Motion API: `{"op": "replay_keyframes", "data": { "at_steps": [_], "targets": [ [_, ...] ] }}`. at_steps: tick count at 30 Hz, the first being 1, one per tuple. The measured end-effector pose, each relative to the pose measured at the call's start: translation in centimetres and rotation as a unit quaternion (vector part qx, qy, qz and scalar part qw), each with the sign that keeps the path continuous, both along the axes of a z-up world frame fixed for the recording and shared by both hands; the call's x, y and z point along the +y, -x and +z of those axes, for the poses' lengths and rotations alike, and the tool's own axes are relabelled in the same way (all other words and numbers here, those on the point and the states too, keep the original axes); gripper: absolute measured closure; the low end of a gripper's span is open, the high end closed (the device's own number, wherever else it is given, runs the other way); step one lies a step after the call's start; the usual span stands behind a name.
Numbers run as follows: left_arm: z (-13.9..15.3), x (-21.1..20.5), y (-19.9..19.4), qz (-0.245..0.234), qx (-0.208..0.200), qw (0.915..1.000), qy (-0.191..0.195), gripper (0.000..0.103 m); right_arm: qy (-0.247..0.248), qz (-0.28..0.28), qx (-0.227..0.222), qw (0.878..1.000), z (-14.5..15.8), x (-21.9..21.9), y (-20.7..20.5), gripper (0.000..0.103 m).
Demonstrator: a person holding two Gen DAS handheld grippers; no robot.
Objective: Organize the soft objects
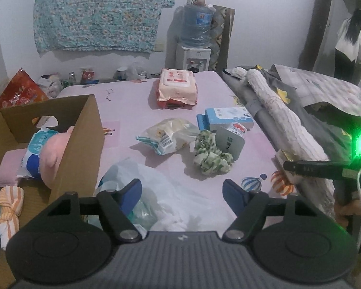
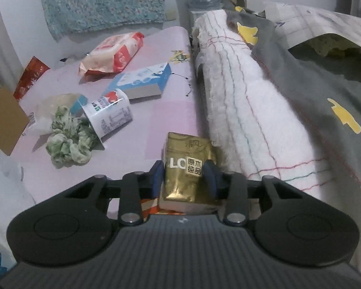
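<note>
My right gripper [image 2: 184, 178] is shut on a gold tissue pack [image 2: 185, 166] that lies at the pink bedsheet's right edge, one blue pad against each of its sides. My left gripper [image 1: 183, 192] stands open low over a crumpled white plastic bag [image 1: 161, 192], its pads not pressing on it. Left of it stands an open cardboard box [image 1: 84, 130] holding a pink plush toy [image 1: 56, 149] and a blue-and-white soft pack [image 1: 35, 154]. A green floral scrunchie [image 1: 210, 156] [image 2: 68, 139] lies mid-bed beside a tipped white cup [image 2: 110, 113].
On the sheet lie a clear food bag [image 1: 168, 134], a blue carton [image 1: 228, 118] [image 2: 144, 79] and a red-and-pink wipes pack [image 1: 177, 88] [image 2: 113, 55]. A rolled white quilt [image 2: 248, 96] and grey blanket [image 2: 312, 84] bound the right side. An orange striped cloth [image 1: 10, 204] lies by the box.
</note>
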State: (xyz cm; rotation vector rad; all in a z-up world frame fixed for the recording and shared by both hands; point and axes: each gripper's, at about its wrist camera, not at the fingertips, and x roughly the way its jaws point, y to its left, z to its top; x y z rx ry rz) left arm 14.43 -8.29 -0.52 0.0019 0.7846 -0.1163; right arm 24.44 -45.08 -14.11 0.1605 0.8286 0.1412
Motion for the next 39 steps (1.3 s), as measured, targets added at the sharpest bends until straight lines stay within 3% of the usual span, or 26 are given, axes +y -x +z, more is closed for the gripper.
{"op": "replay_keyframes", "data": {
  "at_steps": [7, 14, 17, 20, 22, 24, 26, 29, 31, 33, 34, 35, 39],
  "targets": [
    [-0.4, -0.7, 0.5, -0.026, 0.009, 0.9996, 0.012, 0.028, 0.003, 0.020, 0.004, 1.000, 0.8, 0.5, 2.6, 0.071],
    [-0.7, -2.1, 1.6, -0.060, 0.017, 0.9979, 0.017, 0.027, -0.041, 0.069, 0.020, 0.997, 1.4, 2.8, 8.2, 0.076],
    [-0.6, -2.7, 2.0, -0.074, 0.018, 0.9969, 0.019, 0.027, -0.047, 0.077, 0.019, 0.996, 1.5, 3.8, 10.8, 0.076],
    [-0.4, -3.2, 2.4, -0.089, 0.020, 0.9957, 0.020, 0.027, -0.090, 0.079, 0.046, 0.992, 1.0, 3.6, 12.3, 0.076],
    [-0.2, -3.6, 2.7, -0.093, 0.015, 0.9955, 0.015, 0.027, -0.102, 0.066, 0.038, 0.992, 1.2, 3.0, 13.1, 0.075],
    [0.0, -3.8, 2.9, -0.096, 0.011, 0.9952, 0.014, 0.027, -0.104, 0.048, 0.012, 0.993, 2.1, 2.0, 13.6, 0.069],
    [0.2, -4.1, 2.9, -0.097, 0.010, 0.9951, 0.014, 0.027, -0.107, 0.025, -0.011, 0.994, 2.7, 1.1, 13.3, 0.049],
    [0.4, -4.7, 2.9, -0.100, 0.010, 0.9949, 0.012, 0.027, -0.103, 0.006, -0.022, 0.994, 2.7, 0.6, 12.0, 0.036],
    [0.3, -5.2, 2.9, -0.105, 0.015, 0.9943, 0.012, 0.027, -0.102, -0.001, -0.016, 0.995, 2.2, 0.8, 10.7, 0.034],
    [0.2, -5.5, 2.7, -0.110, 0.024, 0.9936, 0.014, 0.027, -0.100, 0.003, -0.008, 0.995, 1.1, 1.3, 9.4, 0.034],
    [0.1, -5.6, 2.6, -0.111, 0.029, 0.9932, 0.016, 0.028, -0.098, 0.008, -0.004, 0.995, 0.6, 1.6, 9.1, 0.039],
    [0.1, -5.6, 2.6, -0.113, 0.033, 0.9929, 0.017, 0.028, -0.090, 0.013, -0.001, 0.996, 0.0, 2.1, 8.6, 0.054],
    [-0.2, -5.9, 1.9, -0.128, 0.050, 0.9903, 0.015, 0.028, -0.093, 0.024, -0.001, 0.995, -0.7, 2.7, 9.2, 0.063]
  ]
}}
